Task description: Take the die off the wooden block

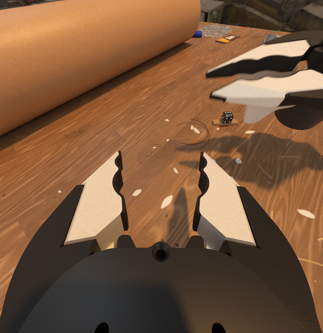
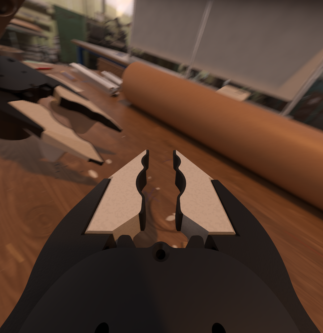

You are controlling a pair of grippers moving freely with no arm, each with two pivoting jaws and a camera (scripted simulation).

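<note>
On the wooden block the black die sat untouched; left gripper and right gripper both hung spread, empty.

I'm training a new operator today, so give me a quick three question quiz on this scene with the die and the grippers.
1. True or false: the die sits on the wooden block.
2. Which gripper has the wider gap between its fingers: A) left gripper B) right gripper?
3. Fill in: the large brown roll lies on the ____ side of the left wrist view.

Key
1. True; neither gripper holds it.
2. A; both are open and empty.
3. Left, lying on the wooden table.
</note>
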